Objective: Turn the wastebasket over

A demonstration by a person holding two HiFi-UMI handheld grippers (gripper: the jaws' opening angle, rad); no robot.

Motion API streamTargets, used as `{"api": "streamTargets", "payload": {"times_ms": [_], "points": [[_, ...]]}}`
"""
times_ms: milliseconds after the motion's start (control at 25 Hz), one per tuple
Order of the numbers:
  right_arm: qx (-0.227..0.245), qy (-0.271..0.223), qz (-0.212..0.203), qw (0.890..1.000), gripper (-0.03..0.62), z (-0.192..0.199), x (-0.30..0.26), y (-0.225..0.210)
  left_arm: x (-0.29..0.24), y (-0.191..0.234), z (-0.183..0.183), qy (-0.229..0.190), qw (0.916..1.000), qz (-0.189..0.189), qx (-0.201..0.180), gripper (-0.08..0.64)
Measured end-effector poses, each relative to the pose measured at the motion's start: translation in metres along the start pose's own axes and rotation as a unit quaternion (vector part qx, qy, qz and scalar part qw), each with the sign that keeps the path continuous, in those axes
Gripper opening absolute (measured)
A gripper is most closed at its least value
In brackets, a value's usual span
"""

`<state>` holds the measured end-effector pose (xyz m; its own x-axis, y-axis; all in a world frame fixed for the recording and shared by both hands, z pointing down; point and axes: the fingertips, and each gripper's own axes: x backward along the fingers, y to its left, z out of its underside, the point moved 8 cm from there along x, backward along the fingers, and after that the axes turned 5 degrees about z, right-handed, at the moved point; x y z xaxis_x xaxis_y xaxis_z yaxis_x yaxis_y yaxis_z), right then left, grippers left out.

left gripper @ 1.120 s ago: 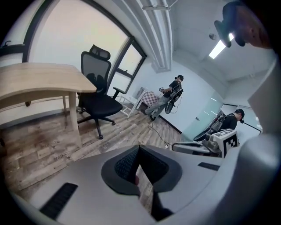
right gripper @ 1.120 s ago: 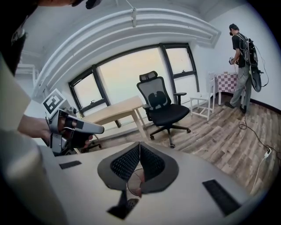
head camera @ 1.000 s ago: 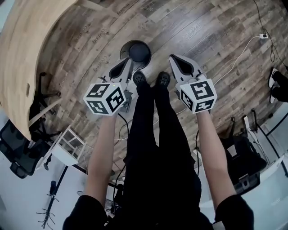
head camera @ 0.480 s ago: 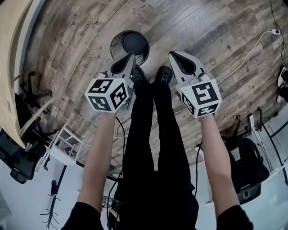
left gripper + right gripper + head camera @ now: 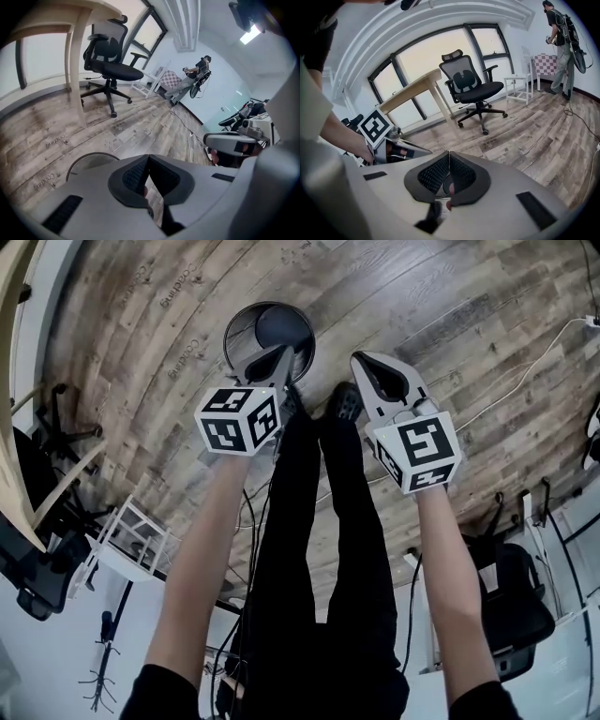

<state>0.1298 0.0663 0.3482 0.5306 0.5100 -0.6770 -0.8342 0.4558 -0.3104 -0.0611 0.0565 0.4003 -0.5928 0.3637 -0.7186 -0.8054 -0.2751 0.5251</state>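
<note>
Wooden floor [image 5: 169,352] holds the upright wastebasket [image 5: 267,326] just past the person's shoes [image 5: 342,404], probably light, springy mesh best caught at its rim, while the left gripper [image 5: 280,352] and right gripper [image 5: 362,362] both hover pinched together, empty.

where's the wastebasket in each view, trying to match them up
Head view: wastebasket on the floor, upper centre, just beyond the left tool.
Left gripper view: lower left, its round rim showing above the tool's body.
Right gripper view: not clearly in it.
Shared landmark: light wooden desk, at the head view's left edge, upper left in the left gripper view, left of centre in the right.
</note>
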Motion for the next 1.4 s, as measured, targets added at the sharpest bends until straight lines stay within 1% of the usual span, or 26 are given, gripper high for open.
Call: {"api": "streamTargets", "payload": {"times_ms": [40,200,400,560,640,760,960,1200,1320,1400], "points": [[0.001,0.002,-0.003,1.000,0.032,0.002,-0.004,0.000,-0.006,0.005,0.005,0.001,1.0000,-0.003,0.005,0.017],[0.001,0.007,-0.012,1.000,0.034,0.014,-0.017,-0.006,-0.033,0.019,0.025,0.023,0.9996,-0.018,0.003,0.018],[0.005,0.017,-0.021,1.000,0.033,0.029,-0.037,-0.012,-0.061,0.035,0.041,0.026,0.9990,-0.030,0.022,0.020],[0.010,0.028,-0.023,0.999,0.033,0.037,-0.049,-0.020,-0.084,0.045,0.056,0.037,0.9982,-0.033,0.033,0.024],[0.012,0.033,-0.023,0.999,0.032,0.040,-0.053,-0.024,-0.095,0.050,0.060,0.041,0.9980,-0.032,0.037,0.066],[0.016,0.043,-0.025,0.999,0.034,0.047,-0.056,-0.026,-0.108,0.055,0.068,0.047,0.9972,-0.036,0.045,0.085],[0.012,0.051,-0.026,0.998,0.034,0.056,-0.059,-0.027,-0.128,0.062,0.080,0.058,0.9954,-0.037,0.067,0.147],[0.003,0.054,-0.024,0.998,0.033,0.066,-0.064,-0.031,-0.146,0.065,0.086,0.065,0.9940,-0.048,0.073,0.152],[-0.001,0.057,-0.020,0.998,0.034,0.070,-0.065,-0.035,-0.154,0.066,0.088,0.075,0.9928,-0.052,0.077,0.152],[-0.005,0.059,-0.017,0.998,0.034,0.071,-0.065,-0.039,-0.157,0.067,0.087,0.081,0.9922,-0.059,0.075,0.125]]}}
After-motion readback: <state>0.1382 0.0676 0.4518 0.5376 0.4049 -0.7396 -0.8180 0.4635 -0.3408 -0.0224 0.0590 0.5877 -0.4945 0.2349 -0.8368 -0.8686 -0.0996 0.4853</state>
